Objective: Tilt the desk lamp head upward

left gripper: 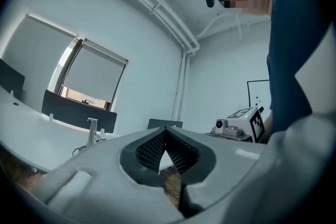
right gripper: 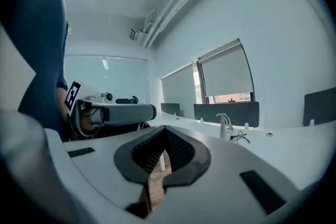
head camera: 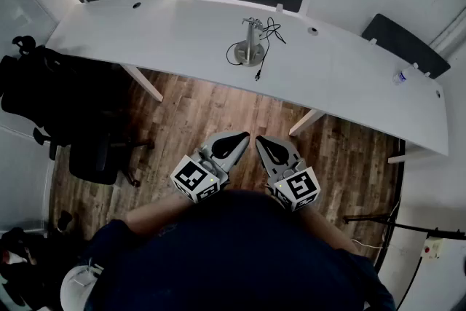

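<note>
Both jaw pairs are closed, with nothing between them. The left gripper [head camera: 240,136] and right gripper [head camera: 262,140] sit side by side, close to the person's body, tips pointing toward the desk [head camera: 175,33]. Each gripper view shows the ribbed pads meeting at the tip.

Wood floor [head camera: 218,113] lies under the grippers. Both are well apart from the near desk edge.

The lamp [head camera: 252,41] stands upright on its round base near the middle of the desk, toward the far edge. Its cable [head camera: 271,31] loops beside the base. In both gripper views the lamp appears as a thin stem with a small head on top. The head's present tilt is too small to read.

Step in hand, as judged: approach. Neither gripper touches the lamp, so the tilt is not yet begun.

Next move, as judged:
1. Bring both grippers forward over the desk to the lamp.
2. Open one gripper and close it on the head.
3. Steady the base or stem with the other gripper.
4. Rotate the head upward about its joint.

The base looks small, so an unsupported push may slide or tip the lamp.
</note>
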Motion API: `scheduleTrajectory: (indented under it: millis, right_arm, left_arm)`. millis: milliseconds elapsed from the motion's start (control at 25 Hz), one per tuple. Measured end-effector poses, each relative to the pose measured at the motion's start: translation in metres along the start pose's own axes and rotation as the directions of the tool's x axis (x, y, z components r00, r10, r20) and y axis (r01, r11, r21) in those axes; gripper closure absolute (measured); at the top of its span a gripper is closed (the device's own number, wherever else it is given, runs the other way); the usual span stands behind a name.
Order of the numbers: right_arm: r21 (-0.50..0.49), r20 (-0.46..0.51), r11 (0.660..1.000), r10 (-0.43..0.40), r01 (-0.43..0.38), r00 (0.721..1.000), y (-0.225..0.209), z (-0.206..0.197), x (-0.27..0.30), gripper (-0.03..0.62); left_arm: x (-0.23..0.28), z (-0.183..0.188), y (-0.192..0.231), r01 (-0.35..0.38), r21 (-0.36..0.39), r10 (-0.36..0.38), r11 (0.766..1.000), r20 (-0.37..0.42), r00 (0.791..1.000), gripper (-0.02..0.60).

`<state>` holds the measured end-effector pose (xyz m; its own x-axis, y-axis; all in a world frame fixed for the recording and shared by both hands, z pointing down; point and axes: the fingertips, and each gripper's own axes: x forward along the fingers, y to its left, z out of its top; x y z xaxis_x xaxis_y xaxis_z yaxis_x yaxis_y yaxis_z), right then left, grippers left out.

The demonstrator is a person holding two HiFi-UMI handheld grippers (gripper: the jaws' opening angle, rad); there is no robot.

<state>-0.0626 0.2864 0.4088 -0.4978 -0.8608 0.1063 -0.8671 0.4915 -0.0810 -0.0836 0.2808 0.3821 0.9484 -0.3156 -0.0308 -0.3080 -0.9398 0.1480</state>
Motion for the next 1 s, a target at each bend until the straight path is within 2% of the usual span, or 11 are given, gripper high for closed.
scheduleTrajectory:
  millis: [400, 560, 800, 1000]
  right_arm:
    - [0.008, 0.000, 1.000, 0.012, -0.012, 1.000, -0.009, -0.004, -0.001, 0.585]
    - [0.009, 0.016, 0.999, 0.043, -0.044, 0.999, -0.016, -0.007, -0.006, 0.585]
    - [0.010, 0.039, 0.996, 0.088, -0.089, 0.995, -0.028, -0.015, -0.016, 0.583]
    - [0.018, 0.046, 0.996, 0.084, -0.085, 0.995, -0.051, -0.017, -0.016, 0.583]
  left_arm:
    - [0.010, -0.003, 0.000, -0.016, 0.000, 0.016, 1.000, 0.002, 1.000, 0.575]
    - [0.018, -0.005, -0.003, -0.032, 0.011, 0.032, 0.999, -0.001, 0.999, 0.574]
    - [0.031, -0.017, -0.003, -0.091, 0.003, 0.091, 0.996, -0.003, 0.996, 0.574]
    - [0.043, -0.018, 0.008, -0.120, -0.005, 0.120, 0.993, 0.003, 0.993, 0.575]
